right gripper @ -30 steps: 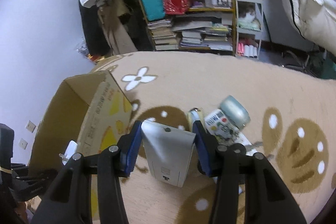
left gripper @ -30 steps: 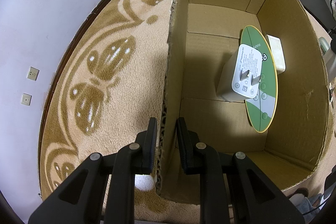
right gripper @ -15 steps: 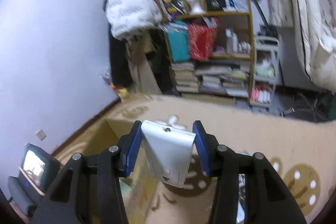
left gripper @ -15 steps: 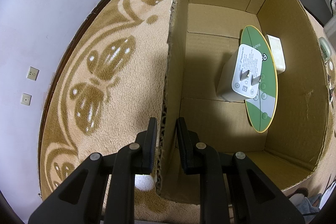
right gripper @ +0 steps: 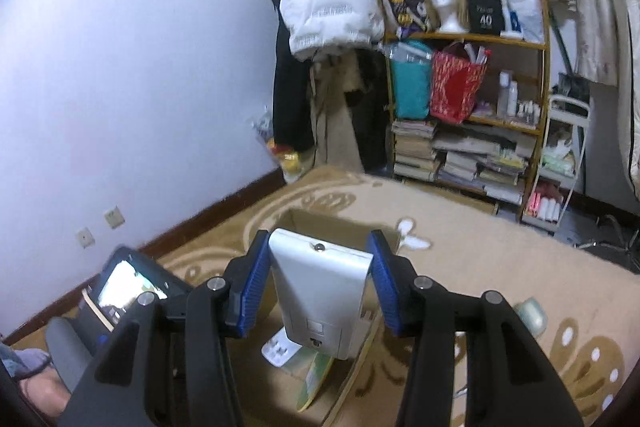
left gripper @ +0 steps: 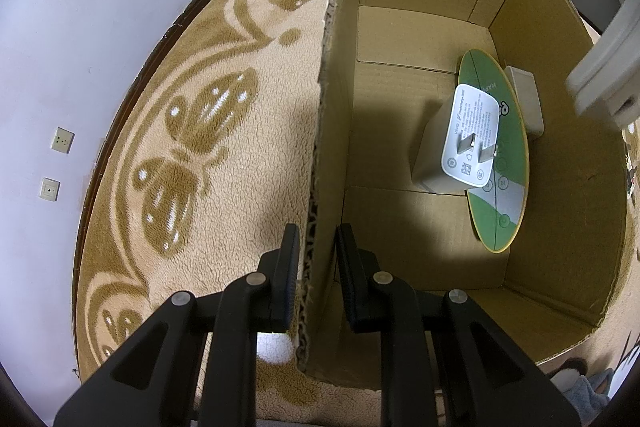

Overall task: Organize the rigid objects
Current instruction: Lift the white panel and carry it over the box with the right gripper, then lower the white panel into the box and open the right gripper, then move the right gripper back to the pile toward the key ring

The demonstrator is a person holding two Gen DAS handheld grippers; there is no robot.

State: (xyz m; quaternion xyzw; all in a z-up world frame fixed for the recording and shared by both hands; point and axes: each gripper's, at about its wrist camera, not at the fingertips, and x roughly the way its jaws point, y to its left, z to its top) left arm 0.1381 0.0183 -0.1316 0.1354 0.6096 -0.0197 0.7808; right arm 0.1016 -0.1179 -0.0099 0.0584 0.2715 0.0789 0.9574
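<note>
Open brown cardboard box point(left gripper: 420, 39) sits on the beige patterned carpet point(left gripper: 192, 131). Left claw point(left gripper: 318, 267) is closed on the box's left wall near the near corner, one finger outside, one inside, steadying it.

Right claw point(right gripper: 318, 279) is clamped on a white-grey rectangular plastic device point(right gripper: 320, 291), long axis running along the fingers. It hangs above the box's right wall, so the drop target lies down and to the left.

Already on the box floor, toward the right wall: green oval card point(left gripper: 498, 163) on edge, white two-prong charger point(left gripper: 460, 143), small white block point(left gripper: 524, 99). Free floor is along the left wall, so I'd aim there.
</note>
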